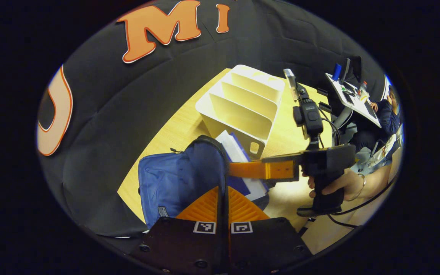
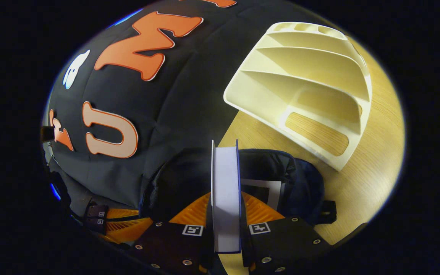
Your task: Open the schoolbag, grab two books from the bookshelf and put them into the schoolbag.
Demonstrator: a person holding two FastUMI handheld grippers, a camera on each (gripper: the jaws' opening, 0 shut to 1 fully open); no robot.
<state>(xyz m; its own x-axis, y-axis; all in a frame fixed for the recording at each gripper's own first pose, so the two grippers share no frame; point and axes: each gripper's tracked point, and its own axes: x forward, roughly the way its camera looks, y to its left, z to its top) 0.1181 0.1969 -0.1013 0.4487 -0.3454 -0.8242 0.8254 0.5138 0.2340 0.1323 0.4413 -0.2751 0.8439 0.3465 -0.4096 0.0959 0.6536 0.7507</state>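
Blue schoolbag (image 1: 174,183) gapes on the table (image 1: 174,130) — left gripper (image 1: 223,206) pinches its rim; right gripper (image 2: 225,214) clamps a book (image 2: 225,191) over the opening.

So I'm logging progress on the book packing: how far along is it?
Done: the schoolbag is open, one book already inside, and the bookshelf holds none. In hand: the right gripper grips the second book above the opening; the left gripper pinches the bag's rim. Left: lowering and releasing that book.
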